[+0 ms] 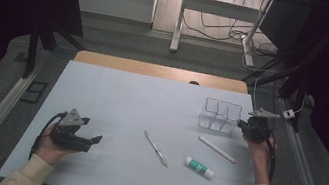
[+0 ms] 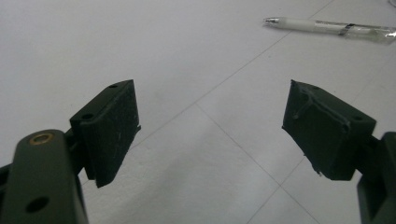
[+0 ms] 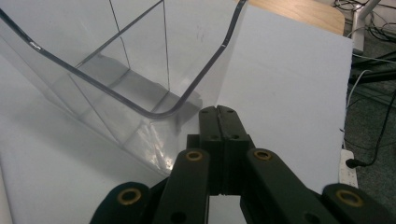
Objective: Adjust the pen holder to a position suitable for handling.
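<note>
Work surface: a pale grey-white board [image 1: 115, 99], matt, with faint thin seam lines crossing it in a grid. A strip of wooden tabletop [image 1: 161, 70] shows along its far edge.

Clear organiser [image 1: 220, 116]: transparent plastic, thin-walled, rounded corners, split by inner dividers into compartments. It stands upright right of centre in the high view, near the board's right edge. In the right gripper view its curved rim and dividers fill the upper left [image 3: 116, 70]; the walls reflect light.

Right gripper [image 1: 249, 128]: black, hard links with brass-coloured pivots. Jaws pressed flat together, nothing between them. The tips sit just beside the organiser's right wall; whether they touch it I cannot tell.

Left gripper [image 1: 93, 141]: lower left of the high view, jaws spread wide, holding nothing. Pads [image 2: 114, 130] are dark, flat and slightly scuffed, hovering over bare board.

Loose items in the lower middle of the high view:
- pen [image 1: 156, 148], slim, clear and white barrel, lying diagonally; also upper right in the left gripper view [image 2: 327, 29], well beyond the pads.
- white stick [image 1: 216, 148], plain cylinder, just below the organiser.
- glue stick [image 1: 199, 167], white tube with green label, lying flat.

Open room: the board's upper left and centre are bare; the right side is tighter between organiser and board edge.
</note>
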`<action>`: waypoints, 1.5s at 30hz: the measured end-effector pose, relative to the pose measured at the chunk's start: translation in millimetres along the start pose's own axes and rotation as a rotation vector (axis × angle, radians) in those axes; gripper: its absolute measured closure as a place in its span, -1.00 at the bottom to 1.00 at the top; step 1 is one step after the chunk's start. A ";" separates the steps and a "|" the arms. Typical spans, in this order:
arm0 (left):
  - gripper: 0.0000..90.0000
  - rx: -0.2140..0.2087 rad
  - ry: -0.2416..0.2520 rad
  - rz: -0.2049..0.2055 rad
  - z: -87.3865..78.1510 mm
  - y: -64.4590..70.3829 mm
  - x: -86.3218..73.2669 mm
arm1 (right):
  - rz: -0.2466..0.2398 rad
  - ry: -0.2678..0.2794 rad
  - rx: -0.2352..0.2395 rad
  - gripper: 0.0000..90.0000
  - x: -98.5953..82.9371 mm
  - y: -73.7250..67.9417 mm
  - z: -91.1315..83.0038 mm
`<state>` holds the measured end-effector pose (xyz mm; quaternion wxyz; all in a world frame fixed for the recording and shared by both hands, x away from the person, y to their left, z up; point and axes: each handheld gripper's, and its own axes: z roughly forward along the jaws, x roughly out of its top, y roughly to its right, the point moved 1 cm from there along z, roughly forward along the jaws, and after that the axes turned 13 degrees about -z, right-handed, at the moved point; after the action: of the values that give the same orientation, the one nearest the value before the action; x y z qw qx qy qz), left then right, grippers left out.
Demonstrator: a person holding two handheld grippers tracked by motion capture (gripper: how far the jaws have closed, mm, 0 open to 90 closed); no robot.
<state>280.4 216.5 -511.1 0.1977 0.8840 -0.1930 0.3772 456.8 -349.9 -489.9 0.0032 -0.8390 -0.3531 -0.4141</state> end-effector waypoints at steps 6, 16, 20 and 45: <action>-0.59 -0.002 0.000 -0.002 -0.2 -0.8 0.0 | -0.002 0.004 0.001 0.98 2.9 -3.5 1.8; -0.59 -0.002 -0.002 -0.005 0.3 -1.3 -0.1 | -0.038 0.003 0.012 0.98 13.9 -15.1 9.3; -0.59 -0.004 -0.001 -0.006 -0.1 -1.1 -0.5 | -0.049 0.004 0.016 0.98 17.6 -18.9 11.8; -0.59 -0.026 0.001 -0.015 -0.7 -4.2 -2.2 | -0.081 -0.030 0.047 0.98 45.7 -38.4 30.7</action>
<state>280.7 220.8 -513.1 0.2120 0.8825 -0.1910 0.3737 473.8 -285.1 -489.2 0.0011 -0.8298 -0.3963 -0.3929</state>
